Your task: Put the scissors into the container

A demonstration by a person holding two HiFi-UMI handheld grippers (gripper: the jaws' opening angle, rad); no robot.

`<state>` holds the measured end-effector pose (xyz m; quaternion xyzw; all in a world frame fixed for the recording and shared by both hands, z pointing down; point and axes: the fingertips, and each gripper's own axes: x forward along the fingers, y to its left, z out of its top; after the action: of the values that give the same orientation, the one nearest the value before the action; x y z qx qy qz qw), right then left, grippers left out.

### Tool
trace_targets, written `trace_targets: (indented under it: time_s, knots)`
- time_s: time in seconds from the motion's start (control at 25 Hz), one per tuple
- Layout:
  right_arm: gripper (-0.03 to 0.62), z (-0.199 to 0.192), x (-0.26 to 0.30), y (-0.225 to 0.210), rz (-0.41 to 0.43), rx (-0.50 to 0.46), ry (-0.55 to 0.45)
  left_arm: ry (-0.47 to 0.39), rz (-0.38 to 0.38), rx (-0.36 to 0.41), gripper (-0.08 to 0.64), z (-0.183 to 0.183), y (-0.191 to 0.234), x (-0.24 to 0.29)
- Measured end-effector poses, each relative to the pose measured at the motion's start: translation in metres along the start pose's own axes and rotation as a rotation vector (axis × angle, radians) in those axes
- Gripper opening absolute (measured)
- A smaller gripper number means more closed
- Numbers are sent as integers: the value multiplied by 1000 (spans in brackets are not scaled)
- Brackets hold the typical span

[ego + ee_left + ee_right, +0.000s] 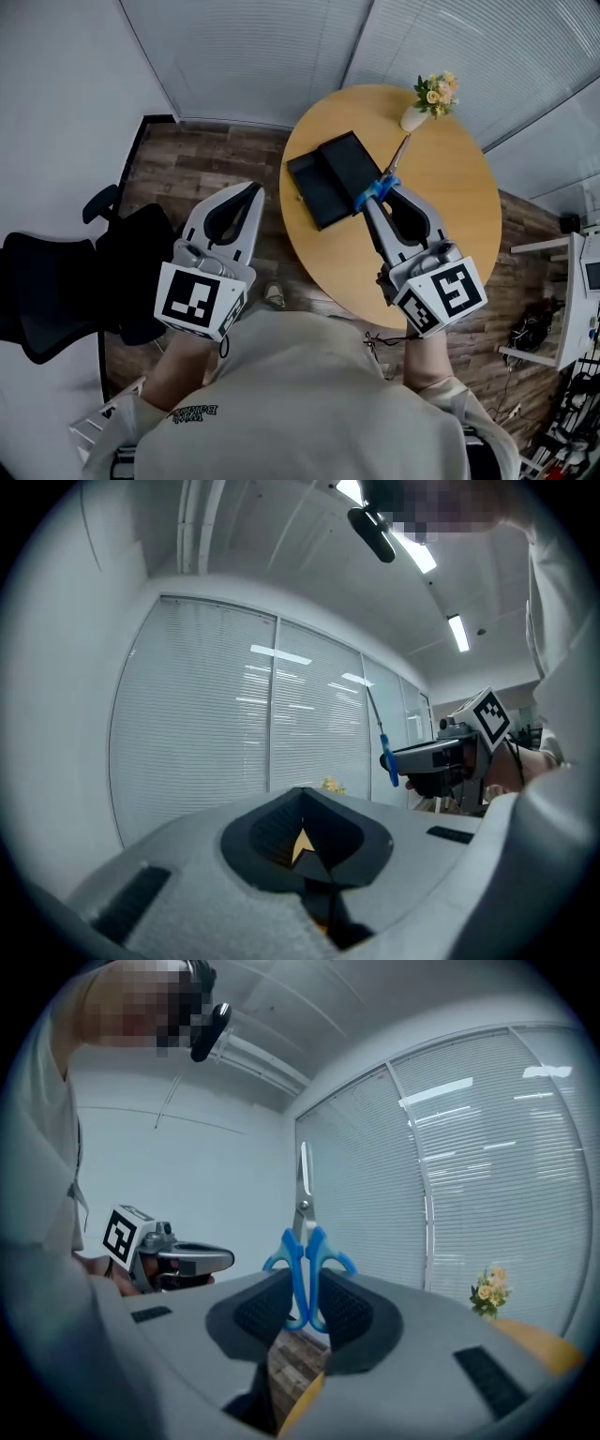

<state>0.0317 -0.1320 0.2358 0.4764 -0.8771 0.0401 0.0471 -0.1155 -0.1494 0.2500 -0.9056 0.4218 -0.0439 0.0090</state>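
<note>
The right hand-held gripper (378, 194), in the head view, is pinched on the blue plastic handles of the steel-bladed scissors (392, 167). The blades are pointed toward one o'clock, at the small white vase of yellow flowers (417, 112). The scissors are held above the round wooden surface (450, 234), just beside the shallow black rectangular container (314, 192), which lies at nine o'clock of the handles. The grasp is judged done. The carry across and the release into the container are left. The left hand-held gripper (248, 192) is held off the surface's nine o'clock edge, above the wood-plank floor (178, 159), with its jaws pressed together on nothing.

In the left gripper view, the jaw tips are seen closed, with nothing between them. The right hand-held gripper and the scissors are seen at three o'clock, well apart from it.

In the right gripper view, the blue handles are seen clamped between the dark ribbed pads (258, 1312). The closed blades stand straight up toward twelve o'clock, beyond the jaw tips. The container is not shown there.
</note>
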Motion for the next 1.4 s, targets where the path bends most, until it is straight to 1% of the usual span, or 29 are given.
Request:
trace_targets:
  time_s: [0.12, 0.24, 0.4, 0.64, 0.92, 1.08, 1.24, 1.32, 1.4]
  knots:
    - [98, 1, 10, 1, -14, -2, 10, 1, -18, 5, 21, -1, 7, 6]
    - [98, -3, 31, 2, -21, -5, 33, 4, -37, -2, 21, -7, 24, 14]
    - [98, -10, 44, 2, -23, -12, 63, 11, -38, -8, 21, -16, 36, 19]
    - [98, -25, 47, -4, -10, -12, 106, 54, -20, -23, 21, -37, 35, 21]
    - [98, -44, 52, -18, 41, -8, 166, 76, 13, -27, 21, -43, 28, 30]
    - [98, -56, 54, -25, 67, -12, 202, 95, 18, -60, 21, -48, 22, 36]
    - [98, -69, 54, -35, 63, -26, 237, 121, 23, -61, 21, -56, 18, 44]
    - [98, -79, 55, -40, 61, -42, 271, 135, 24, -71, 21, -62, 18, 49]
    - [98, -91, 57, -45, 63, -33, 300, 147, 28, -80, 21, -68, 18, 55]
